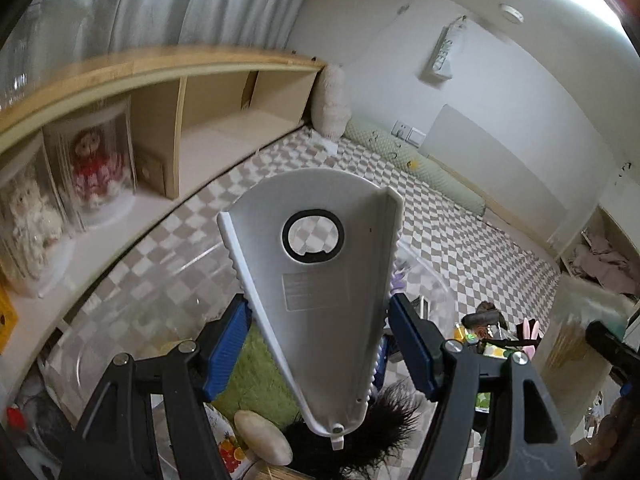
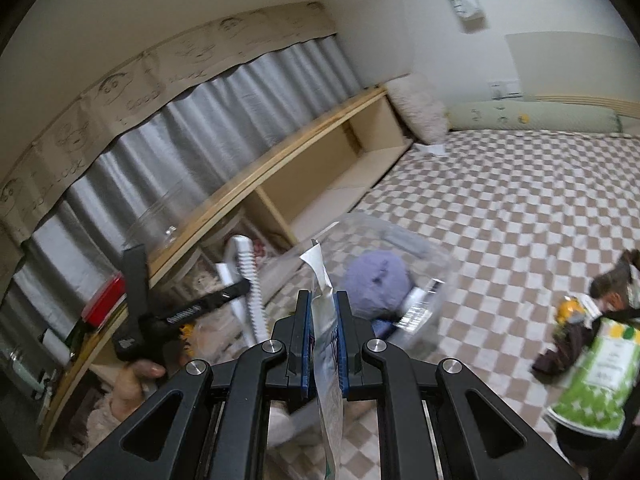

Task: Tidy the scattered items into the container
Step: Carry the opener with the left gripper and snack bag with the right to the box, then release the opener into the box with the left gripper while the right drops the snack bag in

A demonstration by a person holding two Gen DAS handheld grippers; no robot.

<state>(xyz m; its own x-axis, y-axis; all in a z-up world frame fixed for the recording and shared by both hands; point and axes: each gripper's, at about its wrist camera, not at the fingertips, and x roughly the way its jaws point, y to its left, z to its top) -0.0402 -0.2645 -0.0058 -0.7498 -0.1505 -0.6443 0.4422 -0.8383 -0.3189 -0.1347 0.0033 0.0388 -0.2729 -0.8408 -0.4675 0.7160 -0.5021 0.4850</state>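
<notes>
**Ana:** Since the left gripper (image 1: 320,344) has its blue pads on the two toothed side edges of the white wedge-shaped plastic tool with the black-rimmed round hole (image 1: 320,280), why take it there rather than by the tip?

**Ben:** My guess is the narrowing sides give the pads something to bear on. The jaws stand about half open, closed on the wedge's width, with its wide end pointing away from the wrist.

**Ana:** And the right gripper (image 2: 323,328)?

**Ben:** Clamped right down on a thin whitish flat packet (image 2: 326,344), held on edge so it stands up between the pads and hangs below them. Thin things want a full pinch, I'd say.

**Ana:** Where is the container?

**Ben:** The clear plastic tub (image 2: 416,248) sits on the brown-and-cream checked bed cover (image 2: 520,208), toward its edge along the long wooden shelf unit (image 2: 280,168), just ahead of the right gripper. A lilac fuzzy ball (image 2: 372,280) appears to lie inside it.

**Ana:** So both loads are bound for it?

**Ben:** Likely. More clutter, including a green-and-white printed pack (image 2: 596,376), lies farther out on the cover, well apart from the tub.
</notes>
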